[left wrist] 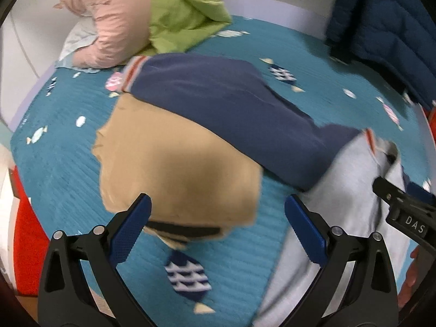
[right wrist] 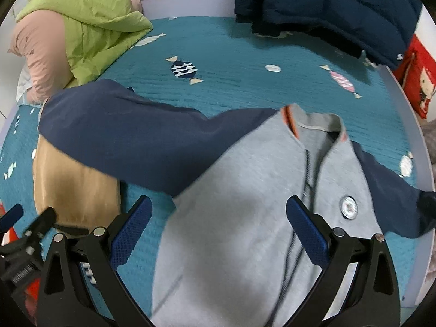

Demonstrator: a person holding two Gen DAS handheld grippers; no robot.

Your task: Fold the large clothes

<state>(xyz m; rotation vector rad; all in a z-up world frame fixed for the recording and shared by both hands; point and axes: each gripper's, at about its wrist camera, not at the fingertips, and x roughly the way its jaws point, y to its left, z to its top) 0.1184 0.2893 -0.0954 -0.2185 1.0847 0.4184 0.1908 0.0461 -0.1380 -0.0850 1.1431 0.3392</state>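
Item: grey jacket w/ navy sleeves, laid flat face-up on bed, zip front, round badge on chest, collar w/ orange trim at far end. One navy sleeve stretched out sideways from jacket body, its striped cuff at the far tip; sleeve lies across far edge of tan garment, which sits beside jacket, apart from the grey body, teal cover showing between. Other sleeve runs off jacket's opposite side toward bed edge. Left gripper: fingers wide apart, nothing between them, hovering over bed just beside jacket, near edge of tan garment by its one finger. Right gripper: fingers wide apart, holding nothing, over jacket's grey front; contact w/ fabric can't be told. Also on bed, beyond jacket: green quilt on pink bedding at one far corner; dark-blue puffer coat at the other. Red bag off bed past coat. Bed cover teal w/ candy print. Both views motion-blurred.
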